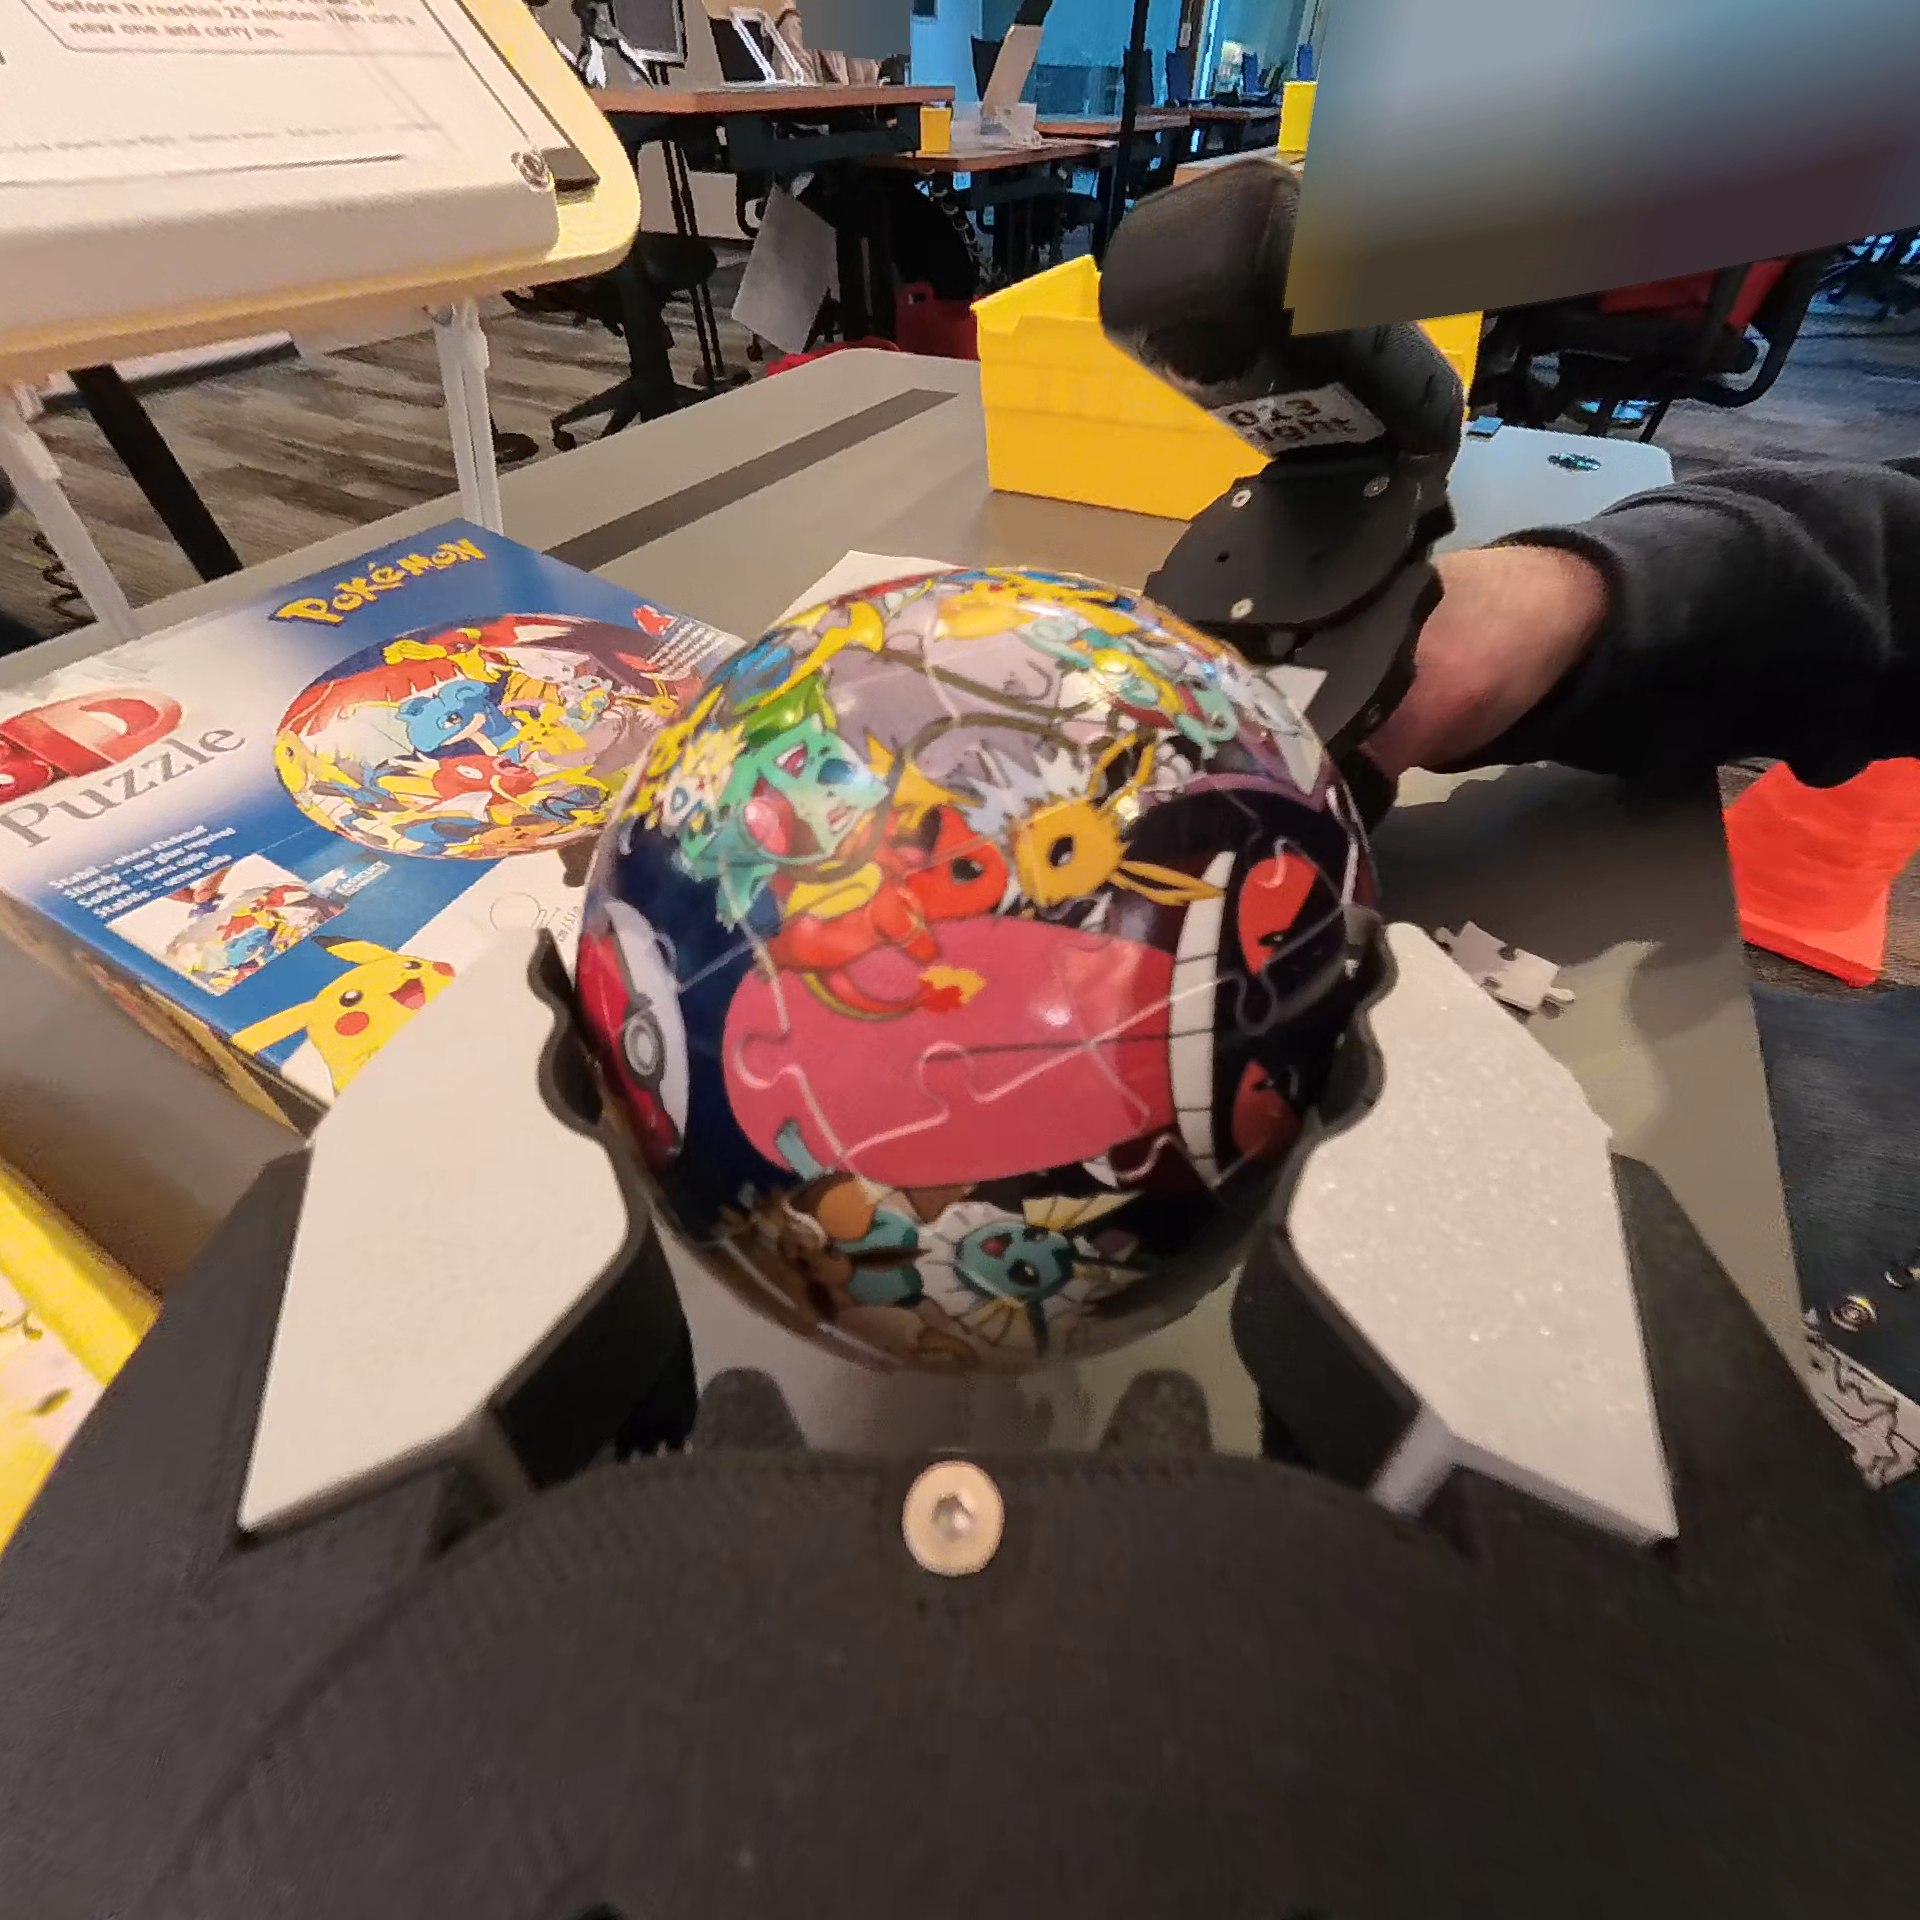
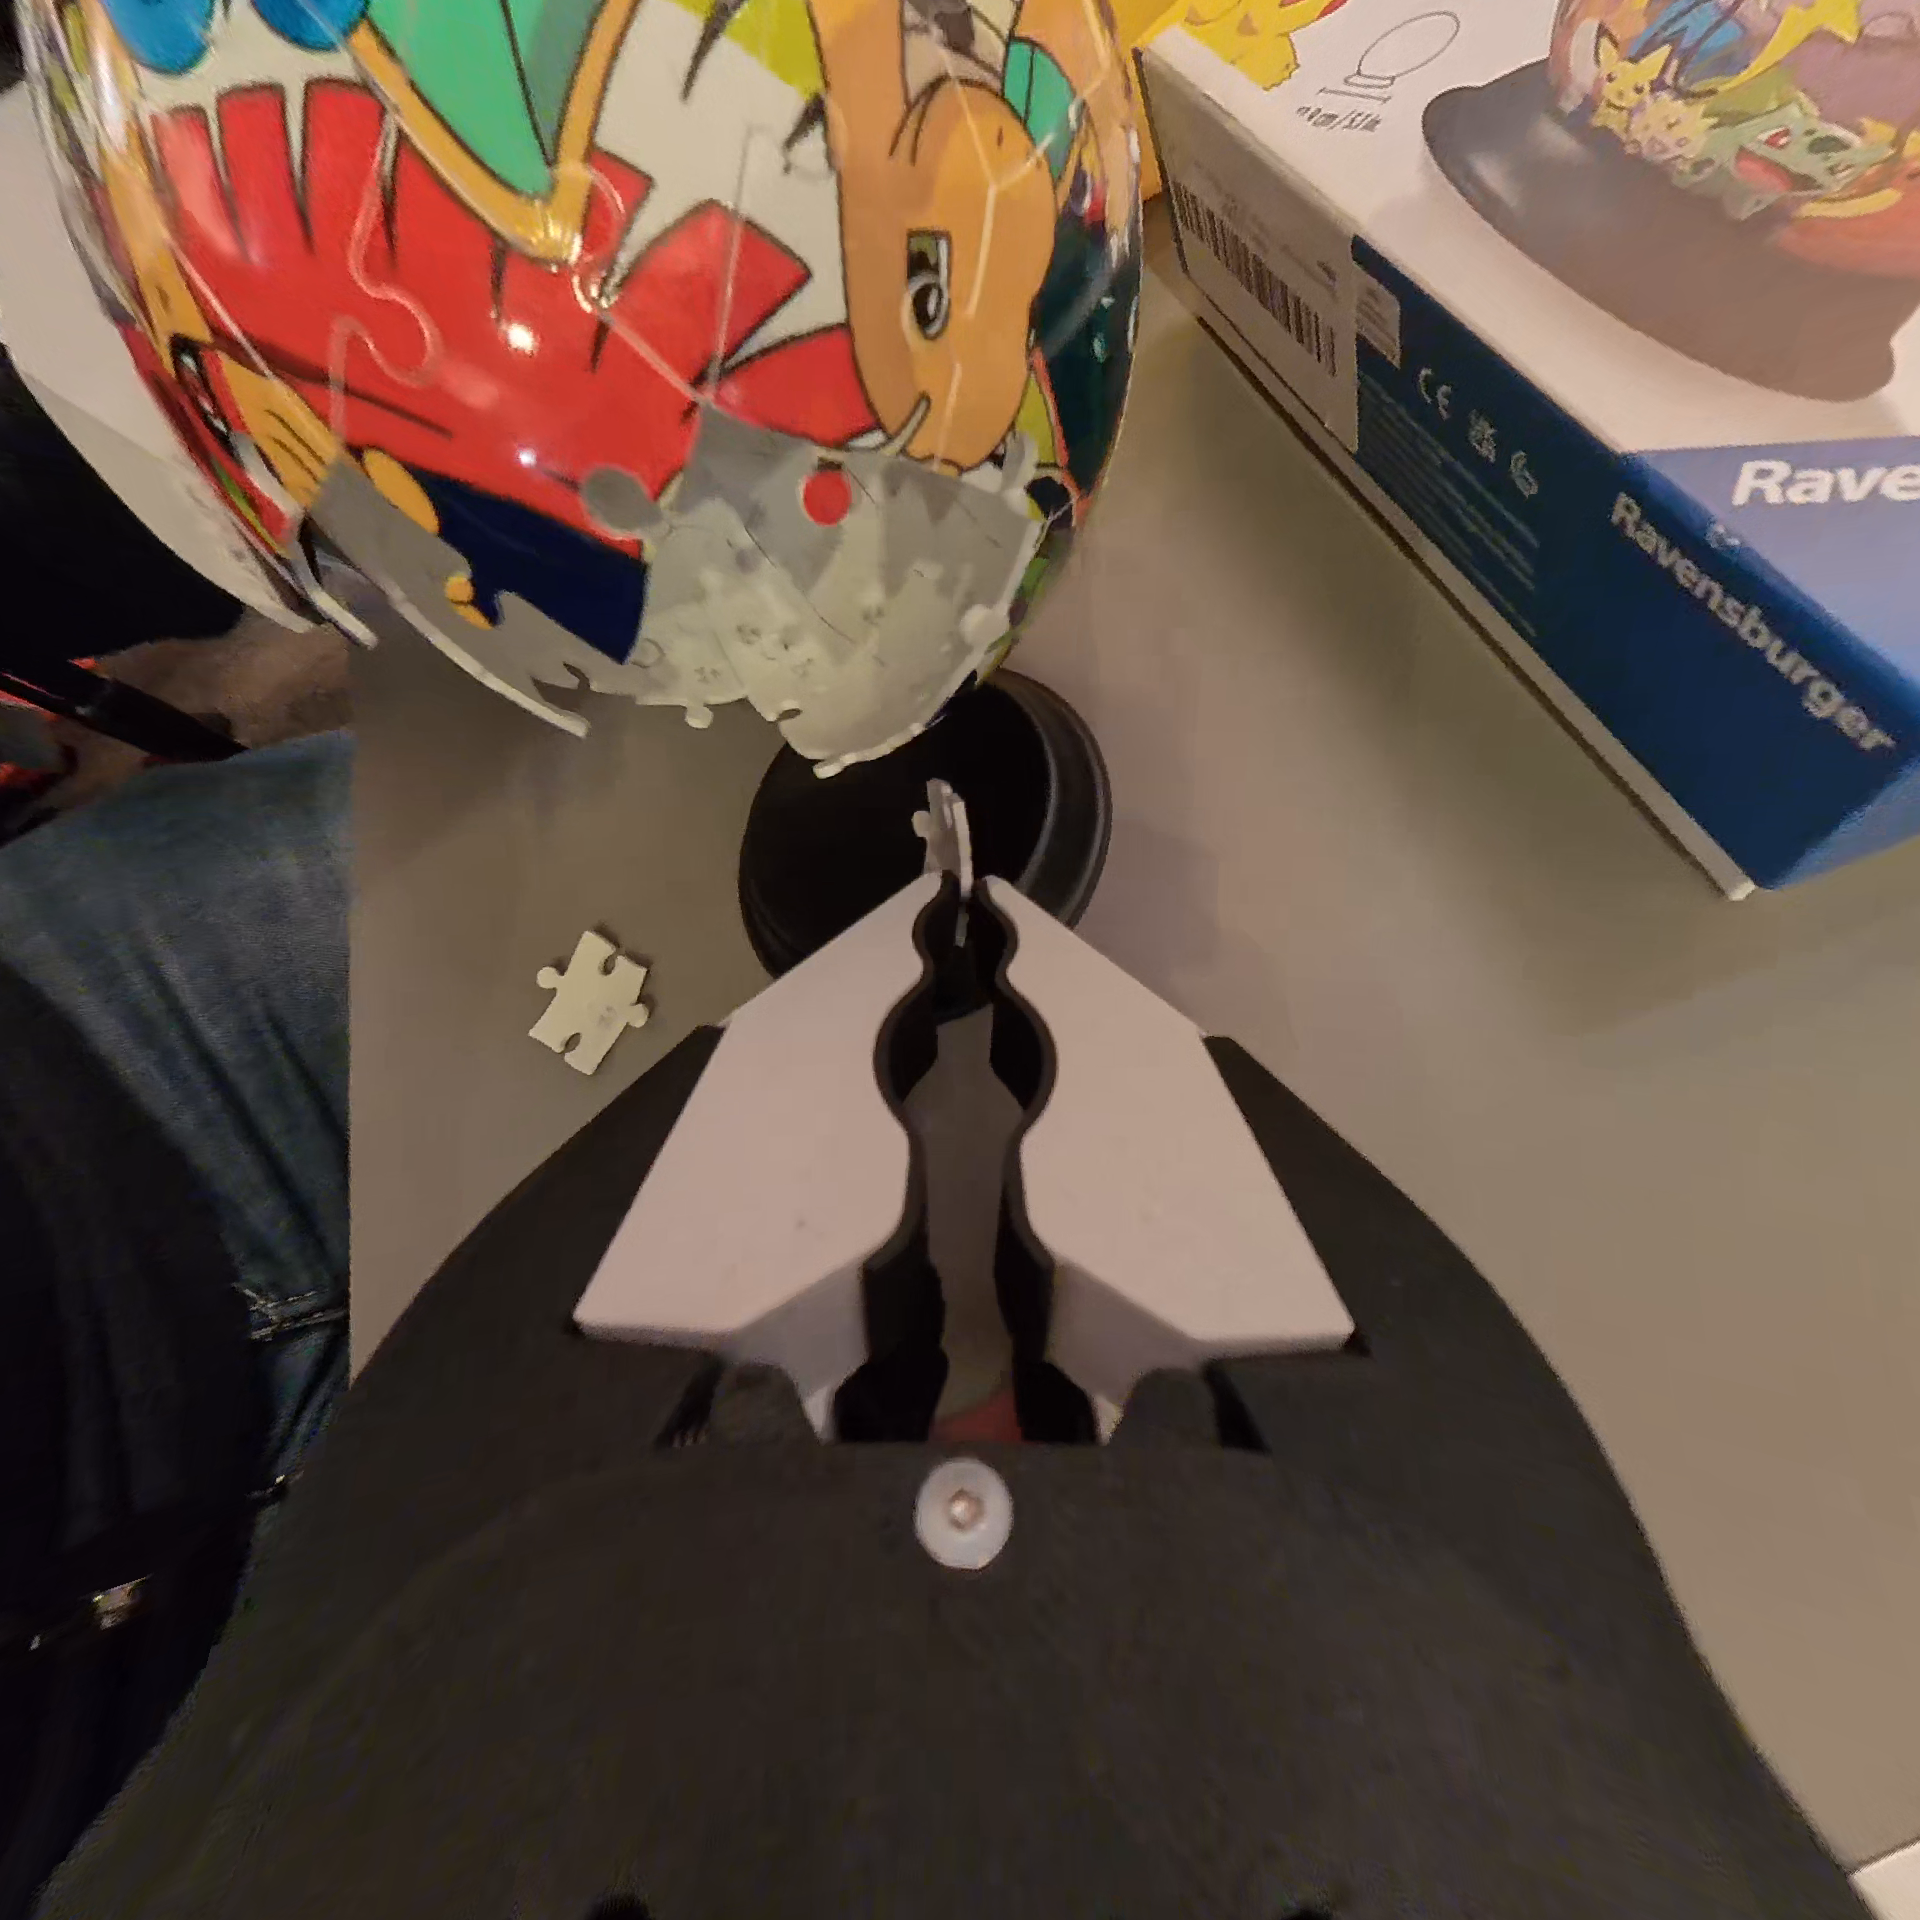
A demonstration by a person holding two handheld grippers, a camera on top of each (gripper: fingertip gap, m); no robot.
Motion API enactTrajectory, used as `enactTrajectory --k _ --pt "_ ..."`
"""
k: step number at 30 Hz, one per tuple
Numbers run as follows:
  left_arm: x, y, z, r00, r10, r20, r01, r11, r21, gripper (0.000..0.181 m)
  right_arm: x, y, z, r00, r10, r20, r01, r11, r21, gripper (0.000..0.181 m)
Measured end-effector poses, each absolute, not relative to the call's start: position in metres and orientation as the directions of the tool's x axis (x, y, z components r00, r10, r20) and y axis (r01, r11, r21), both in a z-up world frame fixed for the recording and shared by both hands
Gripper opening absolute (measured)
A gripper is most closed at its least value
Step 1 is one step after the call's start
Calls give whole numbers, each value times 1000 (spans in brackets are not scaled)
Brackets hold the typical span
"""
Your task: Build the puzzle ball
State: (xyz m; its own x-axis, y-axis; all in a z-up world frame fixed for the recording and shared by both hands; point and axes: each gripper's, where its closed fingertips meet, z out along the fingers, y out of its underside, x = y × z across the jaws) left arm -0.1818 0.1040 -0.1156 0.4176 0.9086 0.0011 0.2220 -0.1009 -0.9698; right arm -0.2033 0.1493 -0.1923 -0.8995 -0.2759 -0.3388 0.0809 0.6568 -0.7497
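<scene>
Right wrist view, near to far. Right gripper (image 2: 961, 896) pinched nearly closed on a single puzzle piece (image 2: 948, 844), held edge-on, long axis running toward 12 o'clock. Just beyond the piece's tip, at 11 o'clock, the open gap in the puzzle ball (image 2: 582, 312), grey piece-backs showing along the ragged rim; piece and rim apart, not touching. Behind the tip, the black stand (image 2: 1049, 779) on the table (image 2: 1351, 1039). At 9 o'clock, a loose piece (image 2: 592, 1000) lying face down. At 2 o'clock, the puzzle box (image 2: 1558, 416).

Left wrist view: left gripper (image 1: 961, 1049) spread wide, clamped on the ball's flanks at 9 and 3 o'clock, the ball seemingly held clear of the table. Probably next: a short push up and left, piece turned flat to the gap. Right gripper the nearer, the left only steadying.
</scene>
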Motion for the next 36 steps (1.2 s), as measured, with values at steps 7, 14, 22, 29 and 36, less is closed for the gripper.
enactTrajectory --k 7,14,22,29,36 --pt "-187 106 -121 414 910 9 232 -96 -968 135 -205 154 -190 -852 -277 -444 154 677 -719 0" --pt "-189 110 -122 427 904 5 227 -102 -969 135 -203 160 -184 -816 -282 -504 197 685 -702 0" --pt "-193 110 -120 424 903 -63 208 -165 -964 135 -190 163 -181 -773 -284 -568 219 720 -658 0" --pt "-194 125 -127 442 886 -137 196 -245 -950 135 -188 161 -193 -783 -213 -584 251 750 -611 0" --pt "-194 128 -129 450 875 -177 186 -286 -940 135 -189 163 -197 -782 -175 -598 278 761 -586 1"
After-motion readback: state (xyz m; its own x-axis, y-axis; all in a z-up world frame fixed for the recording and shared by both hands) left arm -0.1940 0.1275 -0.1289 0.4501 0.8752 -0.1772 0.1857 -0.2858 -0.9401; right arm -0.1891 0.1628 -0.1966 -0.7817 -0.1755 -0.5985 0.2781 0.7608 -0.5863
